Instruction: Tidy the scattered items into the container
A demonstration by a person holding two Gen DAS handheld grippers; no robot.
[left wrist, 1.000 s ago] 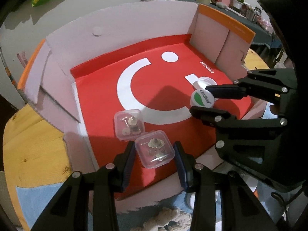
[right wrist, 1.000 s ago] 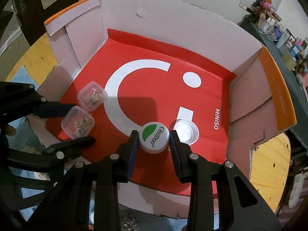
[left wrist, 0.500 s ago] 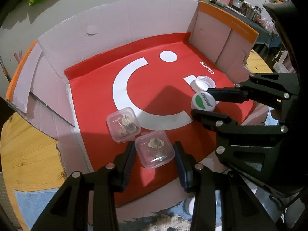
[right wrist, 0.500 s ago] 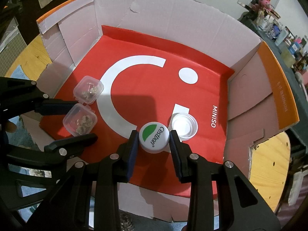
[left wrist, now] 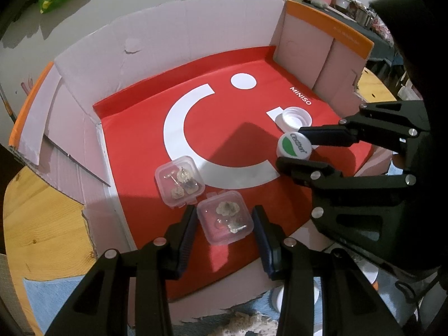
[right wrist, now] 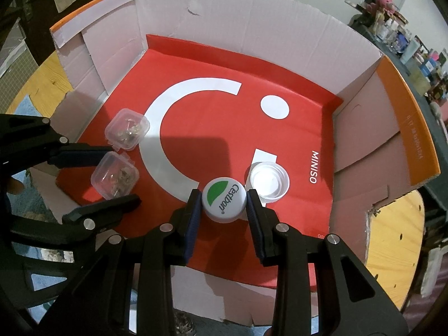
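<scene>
Box (left wrist: 173, 44), open-topped cardboard, on a wooden table (left wrist: 42, 224). Its floor is covered by a red sheet (left wrist: 145, 128) with a white arc, a dot and the word MINISO. All places below are given against this box.

Left gripper (left wrist: 224, 218) reaches in over the box's near wall at its left part. A clear case (left wrist: 224, 217) sits between the fingers, holding small pale bits. The pads look set against its two sides; the right wrist view shows the same case (right wrist: 114, 179) bracketed by both fingers. Read as a narrow grip on the case. Whether the case rests on the sheet or hangs just above it cannot be told.

Second case (left wrist: 179, 180), same kind, lies on the box floor just beyond the held one, toward the left wall, nearly touching it.

Right gripper (right wrist: 224, 203) comes in over the near wall at the box's middle-right. Jaws narrow, pressed on either side of a white cap (right wrist: 224, 203) with a green leaf mark and the word Cestbon on top. The left view shows the same cap (left wrist: 294, 147) pinched between the fingers.

Open cap (right wrist: 268, 179), white, hollow side up, lies on the box floor just beyond the held cap, beside the MINISO lettering, nearly touching the held one.

A blue cloth (left wrist: 47, 299) lies on the table outside the box's near-left corner.
</scene>
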